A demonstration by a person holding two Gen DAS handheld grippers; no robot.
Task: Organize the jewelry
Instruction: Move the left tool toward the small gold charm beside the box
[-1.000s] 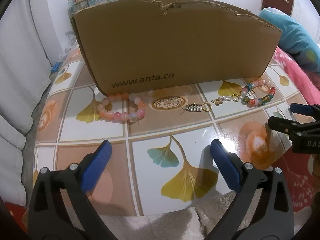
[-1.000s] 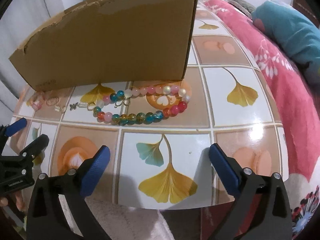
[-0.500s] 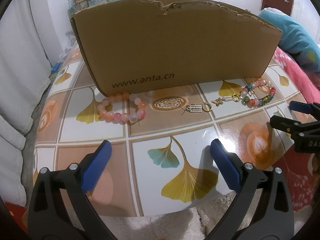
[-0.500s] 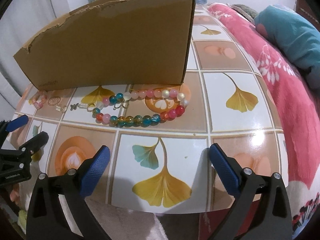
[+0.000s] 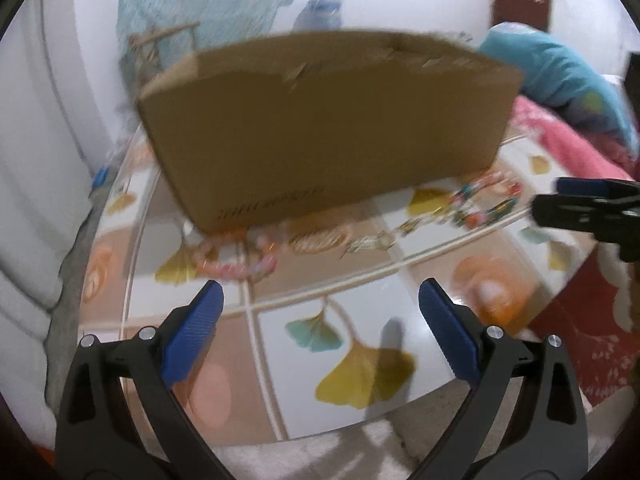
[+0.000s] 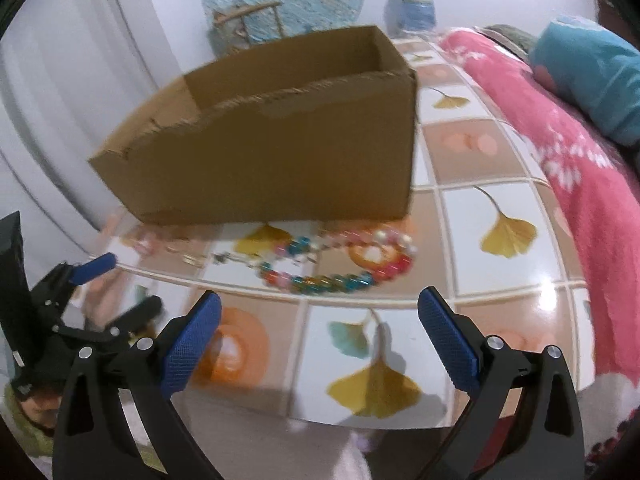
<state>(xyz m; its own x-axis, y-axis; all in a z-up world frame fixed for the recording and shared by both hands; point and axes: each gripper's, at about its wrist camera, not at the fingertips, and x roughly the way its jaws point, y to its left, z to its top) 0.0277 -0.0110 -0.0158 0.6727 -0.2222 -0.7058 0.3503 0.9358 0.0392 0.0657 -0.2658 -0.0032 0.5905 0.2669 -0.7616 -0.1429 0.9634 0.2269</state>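
Above the table [image 6: 500, 200], both tongs [image 5: 320, 312] [image 6: 320, 320] wide, empty.

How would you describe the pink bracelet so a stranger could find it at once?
Start at the cardboard box on the tiled table. Jewelry lies in a row along its front; the pink bracelet is the loop at the left end, below the box's printed lettering. Its beads are all pale pink and peach, unlike the multicoloured bracelet at the right end.

The box [image 6: 280, 152] is matt brown corrugated cardboard with torn rough edges, the table [image 6: 500, 280] glossy tile-patterned and reflective, the bracelet [image 6: 344, 264] of shiny glassy beads, the blanket [image 6: 560, 152] fuzzy cloth, and the gripper pads [image 6: 192, 348] textured blue plastic.
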